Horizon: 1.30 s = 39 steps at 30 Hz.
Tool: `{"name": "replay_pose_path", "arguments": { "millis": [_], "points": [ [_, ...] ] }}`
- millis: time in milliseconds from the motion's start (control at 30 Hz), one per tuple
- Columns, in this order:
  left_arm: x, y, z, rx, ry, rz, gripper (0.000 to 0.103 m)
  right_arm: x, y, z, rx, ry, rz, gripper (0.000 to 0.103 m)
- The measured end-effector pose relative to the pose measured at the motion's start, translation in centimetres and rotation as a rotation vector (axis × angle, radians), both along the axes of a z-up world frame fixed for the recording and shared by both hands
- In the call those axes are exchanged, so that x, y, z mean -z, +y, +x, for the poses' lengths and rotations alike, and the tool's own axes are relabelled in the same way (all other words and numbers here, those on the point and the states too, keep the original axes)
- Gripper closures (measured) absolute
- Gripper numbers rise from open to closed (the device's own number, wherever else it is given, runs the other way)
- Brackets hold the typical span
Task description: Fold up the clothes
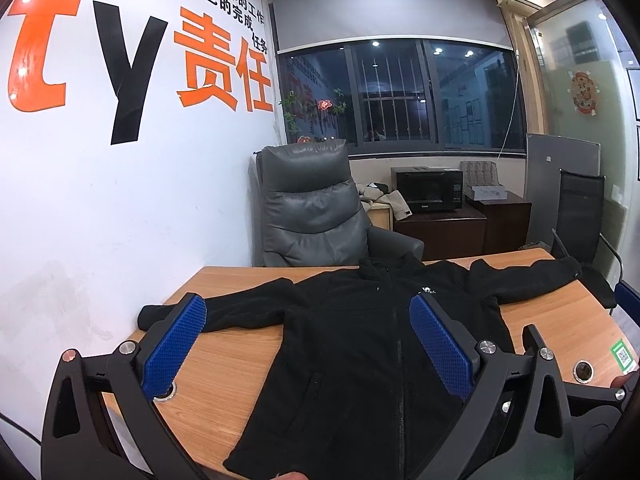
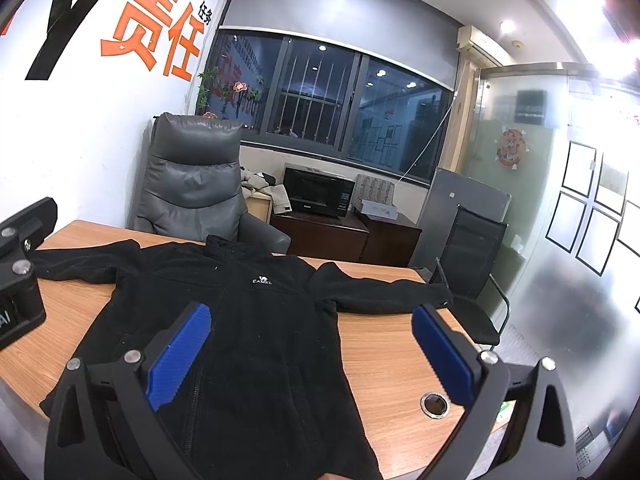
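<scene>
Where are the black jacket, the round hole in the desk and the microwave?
black jacket (image 2: 260,340): right wrist view, on its chest below the logo.
round desk hole (image 2: 435,404): right wrist view, on its dark centre.
microwave (image 1: 429,191): left wrist view, on its door.

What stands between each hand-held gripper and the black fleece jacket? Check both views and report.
Nothing visible. The black fleece jacket lies spread flat on the wooden desk, sleeves out. The left hand-held gripper and right hand-held gripper hover open directly above it, with no object between.
</scene>
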<state>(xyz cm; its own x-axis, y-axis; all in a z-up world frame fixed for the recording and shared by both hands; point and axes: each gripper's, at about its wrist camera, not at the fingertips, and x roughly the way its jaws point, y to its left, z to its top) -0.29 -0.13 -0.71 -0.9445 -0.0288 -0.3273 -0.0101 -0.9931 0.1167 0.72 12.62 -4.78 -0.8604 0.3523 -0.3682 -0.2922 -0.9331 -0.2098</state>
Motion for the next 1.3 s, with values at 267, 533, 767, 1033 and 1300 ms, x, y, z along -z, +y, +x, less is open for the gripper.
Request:
{"name": "replay_pose_path", "arguments": {
  "millis": [267, 533, 767, 1033, 1300],
  "points": [
    [2.8, 0.7, -5.6, 0.032, -0.071, 0.002, 0.0, 1.3, 1.3, -3.3, -0.022, -0.065, -0.046, 0.0],
    [10.2, 2.4, -18.7, 0.027, -0.222, 0.01, 0.0, 7.3, 4.9, -13.6, 0.002, -0.214, -0.131, 0.0],
    [18.6, 4.1, -29.8, 0.04, -0.442, 0.009, 0.0, 14.5, 7.2, -26.1, -0.015, -0.422, -0.22, 0.0],
    [17.0, 6.4, -37.2, 0.033, -0.567, 0.009, 0.0, 11.3, 10.3, -33.0, -0.038, -0.528, -0.279, 0.0],
    [11.7, 9.1, -38.8, -0.013, -0.623, -0.046, 0.0, 6.2, 13.0, -34.1, -0.07, -0.554, -0.277, 0.0]
  ]
}}
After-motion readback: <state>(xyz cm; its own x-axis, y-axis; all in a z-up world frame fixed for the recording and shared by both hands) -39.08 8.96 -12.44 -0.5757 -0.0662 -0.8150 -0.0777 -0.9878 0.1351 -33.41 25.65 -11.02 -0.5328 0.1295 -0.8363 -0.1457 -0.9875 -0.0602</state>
